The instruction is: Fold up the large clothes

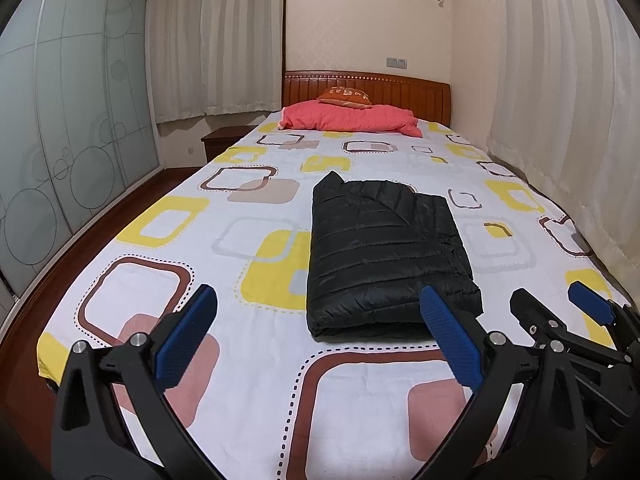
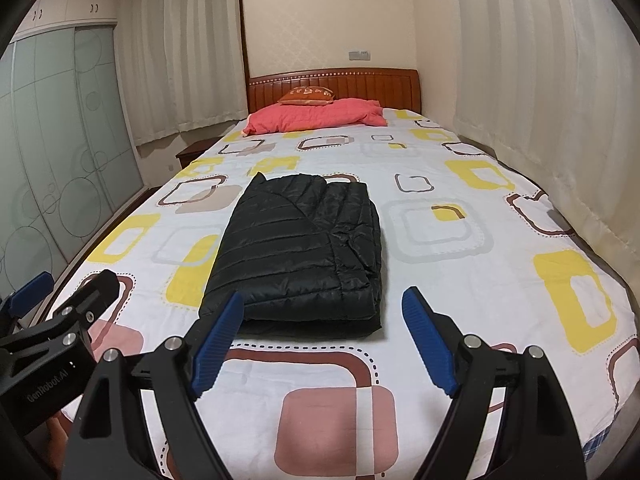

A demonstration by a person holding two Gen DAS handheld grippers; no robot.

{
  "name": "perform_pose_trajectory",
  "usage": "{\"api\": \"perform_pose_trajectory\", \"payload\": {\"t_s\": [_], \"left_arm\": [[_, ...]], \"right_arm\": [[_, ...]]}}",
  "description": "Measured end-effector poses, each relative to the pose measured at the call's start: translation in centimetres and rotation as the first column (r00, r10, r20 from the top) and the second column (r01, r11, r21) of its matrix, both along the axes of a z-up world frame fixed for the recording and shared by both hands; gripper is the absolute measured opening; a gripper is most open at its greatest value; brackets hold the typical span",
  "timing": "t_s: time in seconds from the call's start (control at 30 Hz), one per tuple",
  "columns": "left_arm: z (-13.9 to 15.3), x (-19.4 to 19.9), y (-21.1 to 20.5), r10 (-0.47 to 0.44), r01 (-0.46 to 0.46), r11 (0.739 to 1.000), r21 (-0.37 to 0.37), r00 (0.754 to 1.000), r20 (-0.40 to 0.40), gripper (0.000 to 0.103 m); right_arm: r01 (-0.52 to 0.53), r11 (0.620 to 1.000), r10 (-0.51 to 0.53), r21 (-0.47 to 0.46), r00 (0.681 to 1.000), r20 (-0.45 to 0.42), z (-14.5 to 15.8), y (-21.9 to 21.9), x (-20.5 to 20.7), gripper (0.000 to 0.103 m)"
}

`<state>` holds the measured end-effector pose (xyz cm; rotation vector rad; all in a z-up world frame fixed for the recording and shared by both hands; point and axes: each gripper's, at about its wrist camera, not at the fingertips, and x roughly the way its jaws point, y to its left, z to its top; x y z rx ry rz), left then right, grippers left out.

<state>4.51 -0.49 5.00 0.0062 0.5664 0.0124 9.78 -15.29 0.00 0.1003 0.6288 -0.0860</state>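
Note:
A black quilted puffer jacket (image 1: pixel 384 256) (image 2: pixel 308 252) lies folded into a neat rectangle in the middle of the bed (image 1: pixel 224 216) (image 2: pixel 472 280). My left gripper (image 1: pixel 320 312) hovers open above the sheet in front of the jacket's near left corner, nothing between its blue pads. My right gripper (image 2: pixel 324 320) is open too, just short of the jacket's near edge, with nothing held. Each gripper shows at the side of the other's view: the right gripper (image 1: pixel 560 304) at right, the left gripper (image 2: pixel 68 284) at left.
A pink folded quilt (image 1: pixel 352 118) with an orange cushion (image 1: pixel 345 97) lies by the wooden headboard (image 1: pixel 400 88). Sliding glass wardrobe doors (image 1: pixel 60 140) line the left, curtains (image 1: pixel 568 120) hang close on the right, and a small nightstand (image 1: pixel 224 142) stands at the far left of the bed.

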Motion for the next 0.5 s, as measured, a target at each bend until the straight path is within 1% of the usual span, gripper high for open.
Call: {"api": "perform_pose_trajectory", "payload": {"t_s": [0.5], "left_arm": [[-0.29,0.2,0.15,0.008,-0.008,1.0,-0.006,1.0,-0.013,0.101]], "right_arm": [[-0.005,1.0,0.005,-0.002,1.0,0.001,0.04,0.21,0.17,0.08]]}}
